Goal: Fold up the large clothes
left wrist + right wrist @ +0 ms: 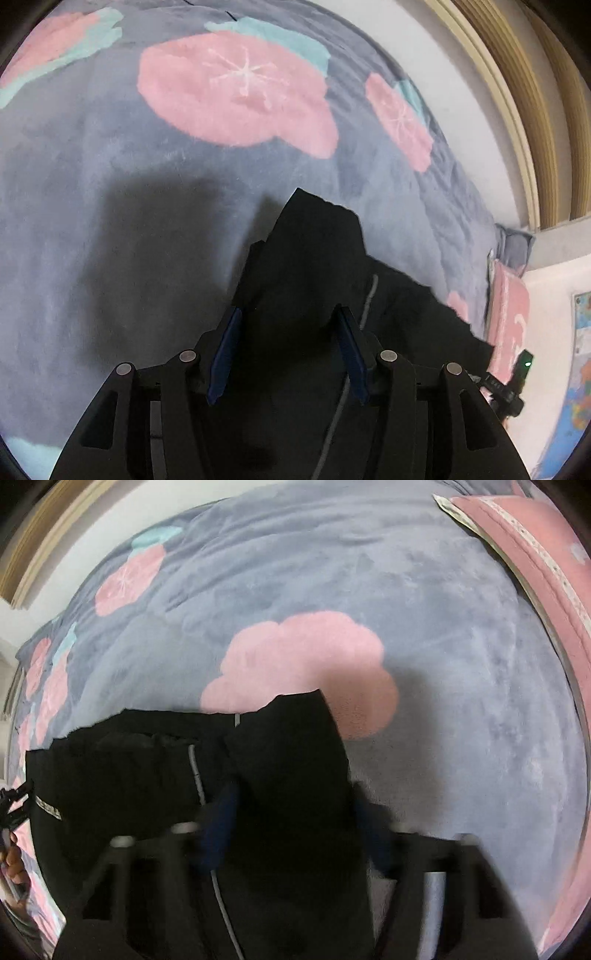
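A large black garment [317, 258] with a grey zipper line lies on a grey bed blanket with pink flowers [236, 88]. In the left wrist view my left gripper [290, 314] has its blue pads [229, 350] apart, with a peaked corner of the garment lying between them. In the right wrist view the garment [147, 768] spreads left, and a fold of it runs between the fingers of my right gripper [295, 797], which is blurred. The right jaws stand apart around the cloth.
A pink pillow [535, 554] lies at the blanket's right edge. A white wall and wooden frame [517, 92] border the bed. The right gripper shows in the left wrist view [513, 384]; a hand and the left gripper show at the left edge of the right wrist view [14, 812].
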`<state>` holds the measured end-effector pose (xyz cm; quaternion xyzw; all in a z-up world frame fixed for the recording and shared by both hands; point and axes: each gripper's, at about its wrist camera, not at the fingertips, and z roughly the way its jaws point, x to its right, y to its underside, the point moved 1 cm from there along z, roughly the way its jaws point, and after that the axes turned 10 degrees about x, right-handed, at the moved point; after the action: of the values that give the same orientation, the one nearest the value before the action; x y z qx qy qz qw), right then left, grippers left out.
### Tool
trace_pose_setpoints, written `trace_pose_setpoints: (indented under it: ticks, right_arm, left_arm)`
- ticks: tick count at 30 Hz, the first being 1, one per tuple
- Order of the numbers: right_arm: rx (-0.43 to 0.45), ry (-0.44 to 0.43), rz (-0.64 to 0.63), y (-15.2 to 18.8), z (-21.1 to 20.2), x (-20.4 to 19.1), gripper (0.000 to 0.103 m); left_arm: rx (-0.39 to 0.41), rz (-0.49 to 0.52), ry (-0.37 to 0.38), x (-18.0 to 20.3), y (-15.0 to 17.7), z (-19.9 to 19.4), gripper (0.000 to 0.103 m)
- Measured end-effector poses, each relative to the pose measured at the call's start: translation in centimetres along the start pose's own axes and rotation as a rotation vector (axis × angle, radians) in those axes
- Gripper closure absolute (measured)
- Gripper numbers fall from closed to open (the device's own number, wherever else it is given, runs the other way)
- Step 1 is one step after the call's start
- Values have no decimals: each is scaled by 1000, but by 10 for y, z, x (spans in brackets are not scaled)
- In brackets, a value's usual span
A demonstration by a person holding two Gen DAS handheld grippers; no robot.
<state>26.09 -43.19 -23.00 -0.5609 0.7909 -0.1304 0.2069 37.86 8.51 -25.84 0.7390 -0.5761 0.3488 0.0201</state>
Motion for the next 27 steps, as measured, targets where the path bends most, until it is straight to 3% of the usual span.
trace_pose_setpoints:
  ticks: [1,3,5,10,12,14,15,16,17,20,22,23,25,27]
  right_arm:
    - [17,28,-23,2,-3,-3,72]
    - [54,67,-47,4,-14,-6,82]
    - [102,110,-59,3,-32,-7,87]
    - [189,123,-40,-5,-64,-1,89]
    - [158,151,-59,-5,-46,-2,89]
    - [81,143,-42,-2,-17,0,89]
    - [60,142,-38,1,-9,1,87]
    - [47,160,-47,4,-4,0,76]
    - [46,164,-54,5,-3,0,73]
    - [42,97,-53,9,-16,1,57]
    - [44,50,-47,16,-30,5,42]
    - [49,34,-45,20,-37,7,41]
    - [43,13,-32,33,-51,14,29]
    - [34,1,-19,45,-56,20,25]
  left_arm:
    - [21,12,-4,0,1,-1,55]
    - [37,29,-27,1,2,-3,81]
    - [84,37,-11,5,3,-14,90]
    - [203,-9,9,8,-7,-42,91]
    - [162,-18,-24,3,-6,-24,90]
    - [68,-14,-53,-5,0,6,89]
    - [59,-12,-50,-7,1,10,86]
    - [63,-8,-45,-8,2,8,86]
    - [63,-6,-37,-7,1,3,84]
    - [30,-7,-1,-10,-1,-12,80]
    - [5,-11,32,-16,1,-26,67]
    - [-4,-14,37,-19,3,-31,53]
    - [-4,-31,41,-30,12,-49,49]
    - [-12,-69,68,-40,24,-62,48]
